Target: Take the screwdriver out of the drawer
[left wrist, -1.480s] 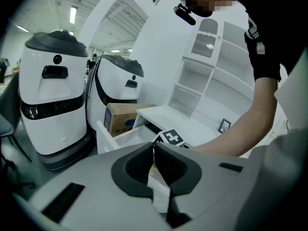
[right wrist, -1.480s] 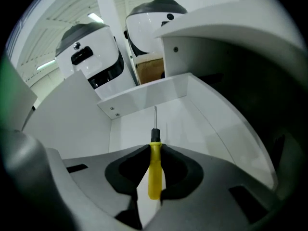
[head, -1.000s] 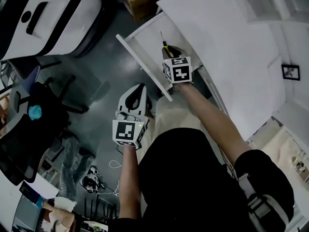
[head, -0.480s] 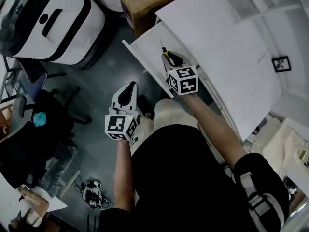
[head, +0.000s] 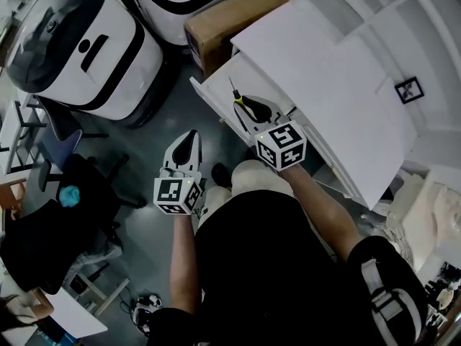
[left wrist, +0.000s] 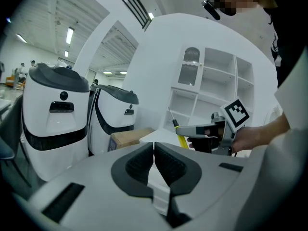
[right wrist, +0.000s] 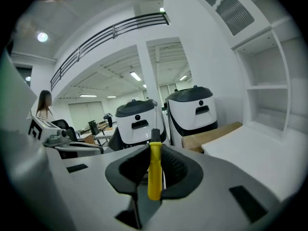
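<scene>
The screwdriver (head: 238, 99), with a yellow handle, black collar and thin metal shaft, is clamped between the pads of my right gripper (head: 248, 109). It is held above the open white drawer (head: 216, 96), with its shaft pointing away from me. In the right gripper view the yellow handle (right wrist: 154, 170) stands upright between the jaws. The left gripper view shows the right gripper (left wrist: 195, 130) and the screwdriver (left wrist: 178, 134) in the air before white shelves. My left gripper (head: 189, 140) hangs over the floor left of the drawer, its pads (left wrist: 154, 150) pressed together with nothing between them.
Two large white robot housings (head: 79, 49) and a cardboard box (head: 230, 20) stand beyond the drawer. A white cabinet top (head: 324, 71) lies right of the drawer, with shelves (left wrist: 216, 81) behind. Dark office chairs (head: 65, 186) stand at the left.
The right gripper has risen with the screwdriver, from down at the drawer to well above it. The left gripper has also risen, still shut.
</scene>
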A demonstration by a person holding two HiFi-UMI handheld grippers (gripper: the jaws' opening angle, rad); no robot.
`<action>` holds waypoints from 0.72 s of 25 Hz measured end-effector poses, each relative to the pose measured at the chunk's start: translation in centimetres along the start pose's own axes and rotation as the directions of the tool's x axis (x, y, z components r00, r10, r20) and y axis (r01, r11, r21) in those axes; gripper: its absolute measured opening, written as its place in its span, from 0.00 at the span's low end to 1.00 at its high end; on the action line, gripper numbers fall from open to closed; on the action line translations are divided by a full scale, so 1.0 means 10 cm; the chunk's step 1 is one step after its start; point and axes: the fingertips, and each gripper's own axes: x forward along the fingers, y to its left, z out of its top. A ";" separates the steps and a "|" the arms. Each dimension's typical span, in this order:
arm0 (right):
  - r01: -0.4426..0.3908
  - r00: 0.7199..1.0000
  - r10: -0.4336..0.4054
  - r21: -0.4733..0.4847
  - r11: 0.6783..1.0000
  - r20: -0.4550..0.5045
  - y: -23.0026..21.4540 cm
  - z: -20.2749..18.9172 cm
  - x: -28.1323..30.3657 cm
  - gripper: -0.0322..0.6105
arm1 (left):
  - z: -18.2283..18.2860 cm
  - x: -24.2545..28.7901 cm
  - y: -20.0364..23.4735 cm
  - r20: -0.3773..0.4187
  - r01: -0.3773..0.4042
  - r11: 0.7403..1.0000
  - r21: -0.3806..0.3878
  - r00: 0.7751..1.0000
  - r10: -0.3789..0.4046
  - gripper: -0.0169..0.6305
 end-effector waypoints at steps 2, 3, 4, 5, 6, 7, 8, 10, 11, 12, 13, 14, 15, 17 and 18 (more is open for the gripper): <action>-0.029 0.999 0.029 -0.006 1.000 0.032 0.16 0.14 -0.10 0.18 | 0.07 -0.07 -0.02 0.014 0.006 1.000 0.006 1.000 -0.006 0.07; -0.042 0.998 0.042 -0.008 0.999 0.048 0.23 0.21 -0.14 0.18 | 0.11 -0.09 -0.02 0.022 0.008 1.000 0.010 1.000 -0.008 0.07; -0.054 0.997 0.055 -0.011 0.998 0.062 0.28 0.27 -0.18 0.18 | 0.16 -0.11 -0.02 0.031 0.008 1.000 0.015 0.999 -0.008 0.07; -0.066 0.995 0.066 -0.014 0.998 0.074 0.34 0.33 -0.22 0.18 | 0.21 -0.12 -0.03 0.038 0.005 1.000 0.019 0.999 -0.006 0.07; -0.076 0.993 0.077 -0.016 0.997 0.085 0.39 0.38 -0.26 0.18 | 0.25 -0.14 -0.03 0.044 0.002 1.000 0.023 0.999 -0.003 0.07; -0.083 0.992 0.084 -0.018 0.996 0.095 0.43 0.42 -0.31 0.18 | 0.29 -0.16 -0.04 0.048 0.000 1.000 0.027 0.999 -0.001 0.07; -0.088 0.991 0.089 -0.018 0.996 0.104 0.46 0.45 -0.36 0.18 | 0.33 -0.17 -0.06 0.051 0.001 1.000 0.029 0.999 -0.003 0.07; -0.092 0.988 0.093 -0.015 0.996 0.121 0.51 0.51 -0.43 0.18 | 0.40 -0.19 -0.09 0.057 0.009 0.999 0.035 0.998 -0.011 0.07; -0.094 0.987 0.095 -0.011 0.996 0.130 0.52 0.53 -0.47 0.18 | 0.44 -0.20 -0.11 0.060 0.014 0.999 0.038 0.998 -0.016 0.07; -0.095 0.986 0.095 -0.006 0.995 0.139 0.54 0.54 -0.50 0.18 | 0.46 -0.20 -0.13 0.063 0.018 0.999 0.041 0.998 -0.021 0.07; -0.096 0.984 0.095 0.002 0.995 0.149 0.56 0.56 -0.54 0.18 | 0.49 -0.21 -0.15 0.066 0.024 0.999 0.042 0.997 -0.027 0.07; -0.098 0.983 0.095 0.011 0.995 0.160 0.58 0.57 -0.57 0.18 | 0.50 -0.21 -0.17 0.070 0.031 0.999 0.043 0.997 -0.034 0.07; -0.099 0.980 0.094 0.021 0.995 0.174 0.60 0.58 -0.60 0.18 | 0.52 -0.22 -0.19 0.072 0.038 0.998 0.044 0.997 -0.041 0.07; -0.099 0.976 0.091 0.032 0.995 0.197 0.66 0.61 -0.62 0.18 | 0.53 -0.23 -0.20 0.071 0.050 0.998 0.047 0.996 -0.053 0.07; -0.096 0.976 0.088 0.032 0.995 0.202 0.68 0.61 -0.63 0.18 | 0.54 -0.24 -0.21 0.070 0.055 0.997 0.051 0.996 -0.059 0.07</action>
